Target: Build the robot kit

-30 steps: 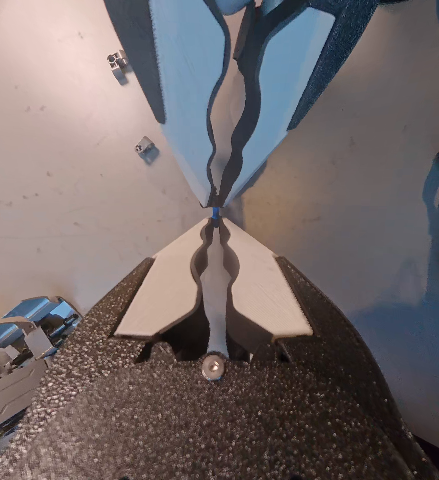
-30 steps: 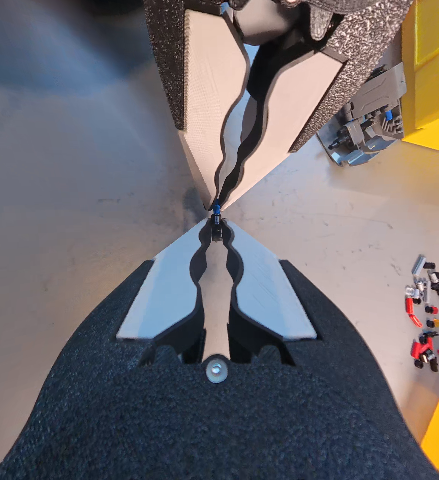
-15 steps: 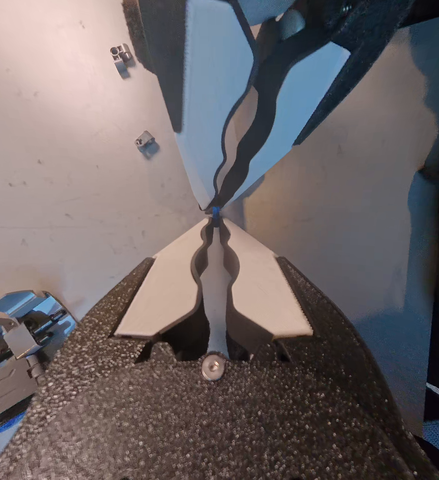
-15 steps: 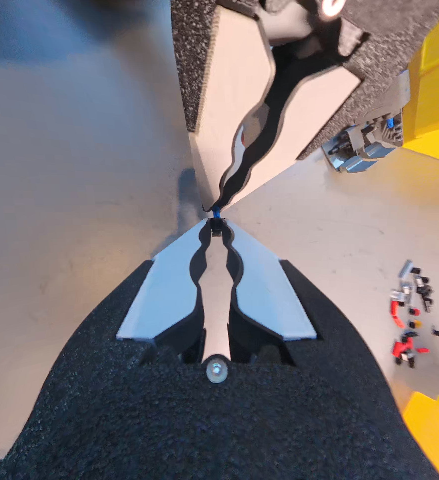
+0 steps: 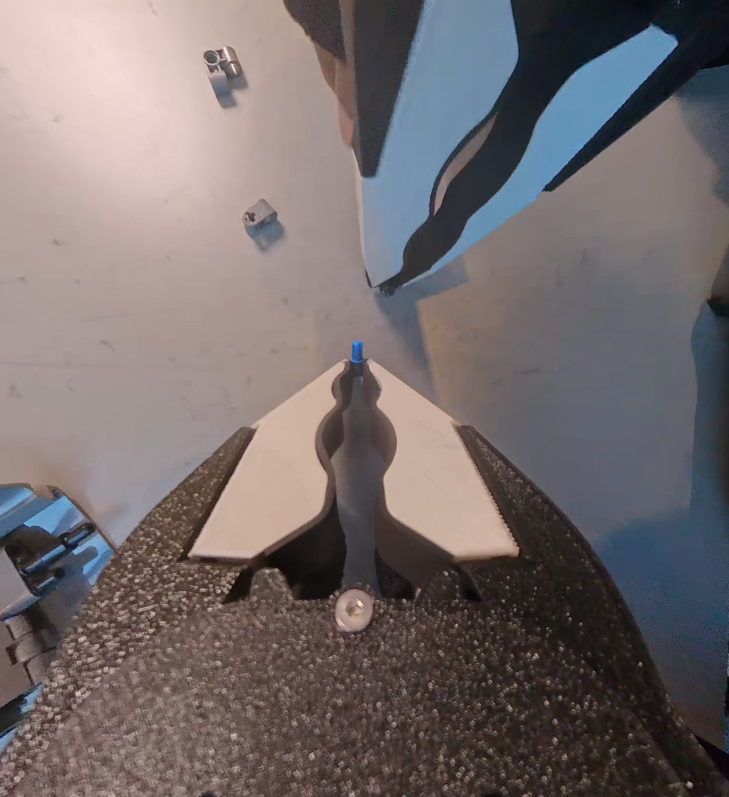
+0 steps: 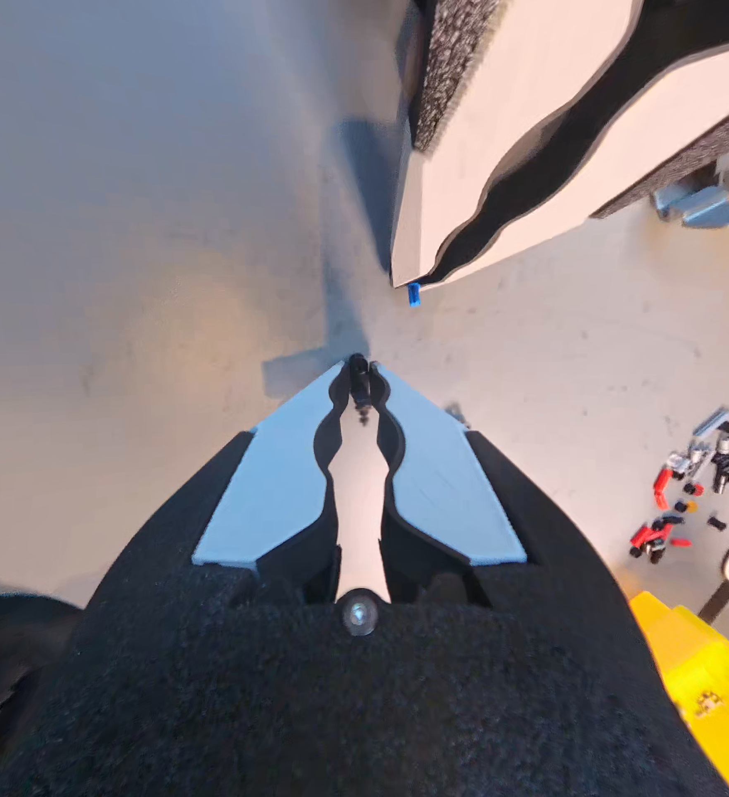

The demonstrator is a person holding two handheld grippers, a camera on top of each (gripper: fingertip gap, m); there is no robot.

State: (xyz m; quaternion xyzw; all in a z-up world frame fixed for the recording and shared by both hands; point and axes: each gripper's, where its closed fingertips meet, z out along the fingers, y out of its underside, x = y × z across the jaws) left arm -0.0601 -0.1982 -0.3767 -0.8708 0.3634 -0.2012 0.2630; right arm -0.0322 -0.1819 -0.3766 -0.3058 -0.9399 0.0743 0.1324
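Note:
My left gripper (image 5: 357,365) is shut on a small blue pin (image 5: 357,350) that sticks out past its tips. It also shows in the right wrist view (image 6: 412,285) at the upper right, with the blue pin (image 6: 414,295) at its tip. My right gripper (image 6: 358,366) is shut on a small black connector piece (image 6: 358,373). It shows in the left wrist view (image 5: 390,287) at the upper right, the black piece (image 5: 388,290) at its tip. The two grippers' tips are apart above a pale tabletop (image 5: 117,302).
Two small grey connector pieces (image 5: 221,69) (image 5: 260,215) lie on the table at the upper left. A grey and blue brick assembly (image 5: 13,556) sits at the left edge, also in the right wrist view (image 6: 707,202). Several small red, black and grey parts (image 6: 690,487) lie right, near yellow bins (image 6: 707,681). The left gripper's tips are roughly 4 cm from the right gripper's.
The two grippers' tips were touching, blue pin against black piece. They have pulled apart, the blue pin staying in the left gripper and the black piece in the right.

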